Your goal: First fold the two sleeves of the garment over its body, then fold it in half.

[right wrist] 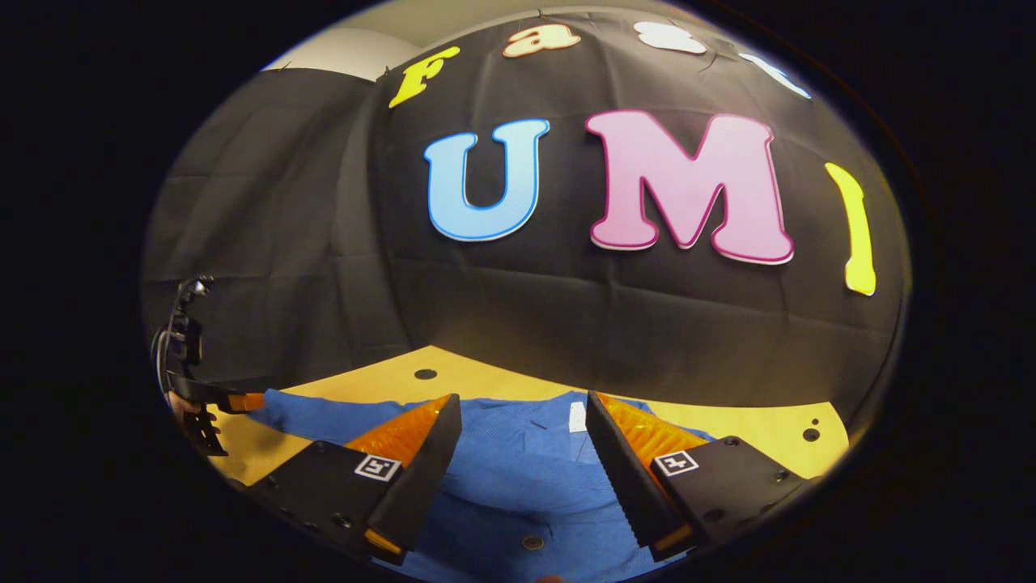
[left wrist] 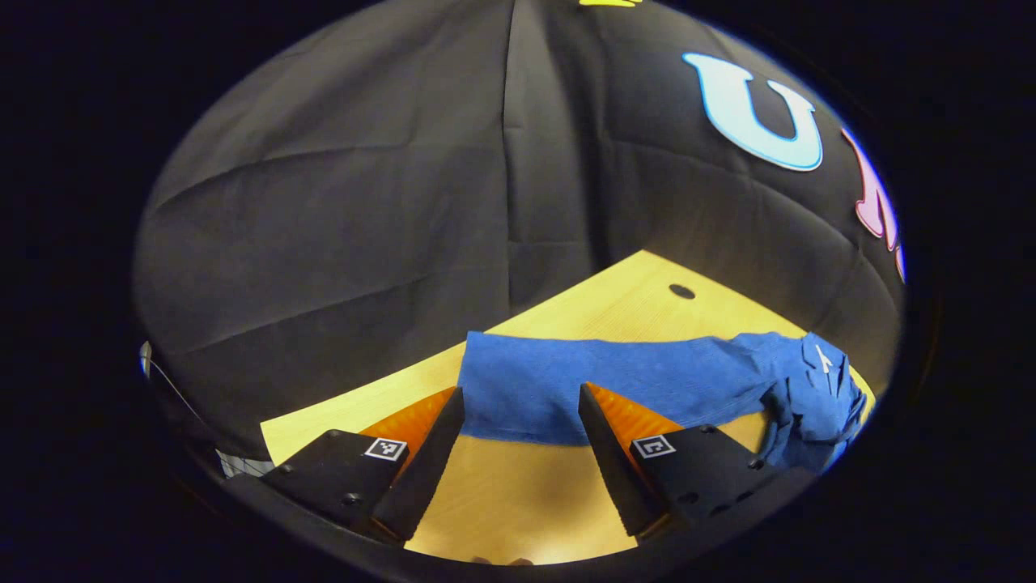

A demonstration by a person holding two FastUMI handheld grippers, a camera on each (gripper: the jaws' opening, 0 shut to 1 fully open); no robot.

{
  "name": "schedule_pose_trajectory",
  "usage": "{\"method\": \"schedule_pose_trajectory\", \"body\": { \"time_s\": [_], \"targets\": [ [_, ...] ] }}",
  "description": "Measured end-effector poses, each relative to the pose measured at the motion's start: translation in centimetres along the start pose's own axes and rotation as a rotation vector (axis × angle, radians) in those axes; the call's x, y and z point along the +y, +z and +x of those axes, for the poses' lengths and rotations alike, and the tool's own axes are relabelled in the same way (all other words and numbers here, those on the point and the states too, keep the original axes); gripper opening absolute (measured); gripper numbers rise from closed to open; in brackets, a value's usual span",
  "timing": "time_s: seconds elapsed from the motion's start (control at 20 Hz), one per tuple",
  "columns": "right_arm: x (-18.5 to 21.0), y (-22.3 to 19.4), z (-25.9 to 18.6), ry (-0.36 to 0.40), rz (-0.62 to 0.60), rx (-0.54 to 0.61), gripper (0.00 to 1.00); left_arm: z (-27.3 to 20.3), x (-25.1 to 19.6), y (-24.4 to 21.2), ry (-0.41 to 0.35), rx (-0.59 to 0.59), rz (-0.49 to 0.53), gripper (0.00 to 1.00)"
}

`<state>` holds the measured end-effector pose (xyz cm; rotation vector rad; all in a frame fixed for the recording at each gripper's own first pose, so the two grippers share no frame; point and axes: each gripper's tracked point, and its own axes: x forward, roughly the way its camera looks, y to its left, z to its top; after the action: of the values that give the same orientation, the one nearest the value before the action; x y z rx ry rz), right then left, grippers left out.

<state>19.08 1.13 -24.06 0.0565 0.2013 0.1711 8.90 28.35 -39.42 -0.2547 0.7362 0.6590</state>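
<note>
The right gripper (right wrist: 522,409), jaws apart, hovers over the blue garment (right wrist: 518,478) on the table (right wrist: 753,429).

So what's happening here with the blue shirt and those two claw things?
A person is holding a claw in each hand over a blue garment spread on a yellow wooden table. The left claw is open and hovers at the edge of one sleeve, which lies stretched out flat. The right claw is open above the body of the garment. Neither grips cloth, and no fold looks made yet.
</note>
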Motion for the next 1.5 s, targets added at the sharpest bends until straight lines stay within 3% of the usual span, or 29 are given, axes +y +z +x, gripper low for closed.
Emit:
{"method": "schedule_pose_trajectory", "body": {
  "time_s": [0.15,0.2,0.25,0.35,0.45,0.5,0.55,0.8,0.85,1.0,1.2,1.5],
  "targets": [
    [-0.8,0.5,-3.4,-0.046,-0.097,-0.028,0.97,3.3,-0.2,-1.2,0.008,0.089,0.016,0.84],
    [-0.7,1.0,-4.5,-0.052,-0.135,-0.055,0.90,3.8,-0.6,-1.7,-0.007,0.112,0.023,0.84],
    [-0.7,1.2,-5.6,-0.051,-0.181,-0.080,1.00,3.9,-0.9,-1.6,-0.005,0.133,0.045,0.84],
    [-0.2,1.0,-7.6,-0.031,-0.266,-0.112,1.00,4.5,-1.4,-1.8,-0.015,0.164,0.143,0.84],
    [0.5,-1.3,-9.0,0.012,-0.277,-0.064,1.00,5.2,-2.8,-2.0,-0.049,0.193,0.176,0.84],
    [0.8,-2.9,-9.6,0.031,-0.245,-0.009,0.98,5.1,-2.7,-1.6,-0.048,0.218,0.164,0.73],
    [0.9,-4.4,-10.1,0.043,-0.203,0.048,0.99,5.1,-2.8,-1.5,-0.058,0.247,0.151,0.70],
    [-1.3,-6.1,-10.5,-0.013,-0.163,0.116,1.00,5.0,-4.5,-1.2,-0.105,0.252,0.128,0.10],
    [-1.7,-6.0,-10.4,-0.023,-0.171,0.110,1.00,5.0,-4.6,-1.2,-0.124,0.253,0.120,0.07],
    [-3.2,-6.1,-10.0,-0.055,-0.176,0.112,1.00,4.9,-5.3,-1.3,-0.116,0.243,0.083,0.00],
    [-4.7,-6.3,-10.3,-0.086,-0.142,0.130,1.00,3.5,-6.2,-0.1,-0.088,0.204,0.167,0.00],
    [-8.0,-7.8,-11.3,-0.165,-0.109,0.175,1.00,-0.7,-17.8,4.3,-0.245,0.053,0.230,0.00]
  ]
}}
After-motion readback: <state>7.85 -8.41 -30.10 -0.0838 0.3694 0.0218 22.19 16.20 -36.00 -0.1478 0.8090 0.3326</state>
